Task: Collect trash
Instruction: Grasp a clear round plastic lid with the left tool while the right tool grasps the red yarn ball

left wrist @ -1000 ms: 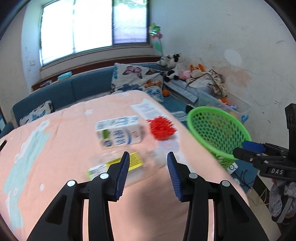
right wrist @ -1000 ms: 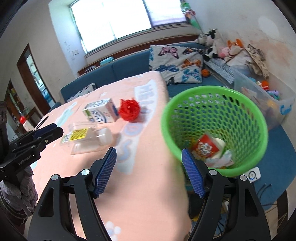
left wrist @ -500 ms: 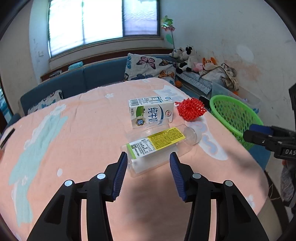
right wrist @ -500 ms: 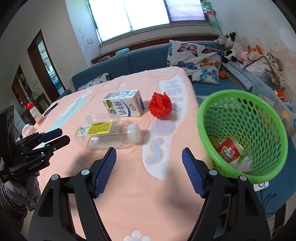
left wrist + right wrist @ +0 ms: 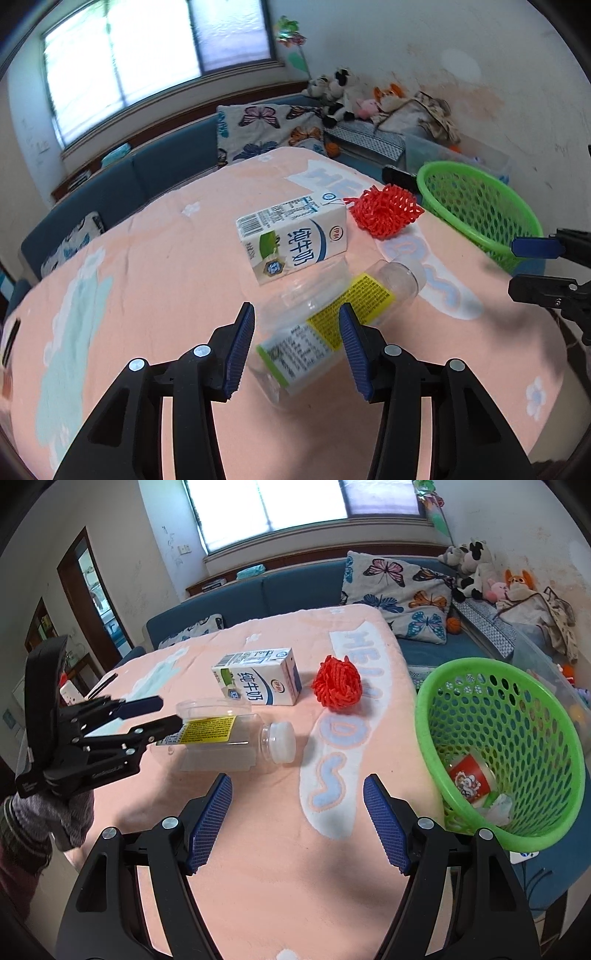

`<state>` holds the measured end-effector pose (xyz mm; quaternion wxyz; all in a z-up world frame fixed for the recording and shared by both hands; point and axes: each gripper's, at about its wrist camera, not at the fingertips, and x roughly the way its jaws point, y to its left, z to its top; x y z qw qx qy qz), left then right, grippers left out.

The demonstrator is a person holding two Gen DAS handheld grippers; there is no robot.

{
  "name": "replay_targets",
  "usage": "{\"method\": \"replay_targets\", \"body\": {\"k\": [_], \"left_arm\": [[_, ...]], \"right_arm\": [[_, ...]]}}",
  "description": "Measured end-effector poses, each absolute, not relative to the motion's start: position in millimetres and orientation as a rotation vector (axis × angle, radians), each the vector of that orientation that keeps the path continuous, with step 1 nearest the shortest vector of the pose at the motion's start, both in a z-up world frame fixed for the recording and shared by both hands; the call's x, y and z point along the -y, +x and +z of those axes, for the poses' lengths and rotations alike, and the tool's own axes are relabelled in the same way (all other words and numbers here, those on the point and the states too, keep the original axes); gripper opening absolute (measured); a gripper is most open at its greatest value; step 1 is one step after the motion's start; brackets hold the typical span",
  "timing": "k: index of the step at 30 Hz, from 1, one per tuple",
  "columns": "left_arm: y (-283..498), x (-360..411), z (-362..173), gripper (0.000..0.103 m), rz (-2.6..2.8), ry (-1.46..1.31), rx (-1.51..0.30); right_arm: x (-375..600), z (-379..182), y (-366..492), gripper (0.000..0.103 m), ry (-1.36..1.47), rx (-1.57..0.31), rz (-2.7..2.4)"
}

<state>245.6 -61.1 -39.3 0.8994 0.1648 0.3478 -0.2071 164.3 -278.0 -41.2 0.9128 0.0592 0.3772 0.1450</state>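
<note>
Left wrist view
- Left tongs: jaws partly apart, gripping nothing; the blue ribbed pads flank the label end of the bottle with a gap visible on each side.
- Clear plastic bottle with yellow-and-white label: lies on its side on the desk, base end between and below the pads, white-capped neck pointing up-right, away from the tongs.
- White-and-blue milk carton: on its side just behind the bottle; whether they touch cannot be told.
- Red foam fruit net: crumpled, just right of the carton, near the desk's right edge.
- Green perforated plastic basket: beyond the right edge of the desk, right of the net.
- Desk with peach-pink printed cloth: carries the bottle, carton and net.
- Right tongs: enter from the right edge, jaws apart, empty.

Right wrist view
- Right tongs: jaws wide apart, holding nothing, above bare cloth; the bottle lies ahead, beyond the left pad.
- Left tongs: reach in from the left, tips on either side of the bottle's base end.
- Bottle: on its side, cap pointing right.
- Carton: behind the bottle.
- Net: right of the carton.
- Basket: off the desk at right, tilted; holds a red-and-white paper cup and crumpled white scraps.
</note>
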Motion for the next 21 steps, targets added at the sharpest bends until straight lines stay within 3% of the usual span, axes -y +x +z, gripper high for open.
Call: {"method": "replay_targets", "body": {"k": [12,21], "left_arm": [[258.9,65.1,-46.8,0.046,-0.492,0.428,-0.718],[264.0,65.7,-47.6,0.035,-0.533,0.414,-0.724]], "right_arm": [[277.5,-49.7,182.2,0.074,0.125,-0.809,0.292],[282.8,-47.7,216.1,0.074,0.133,-0.802,0.263]]}}
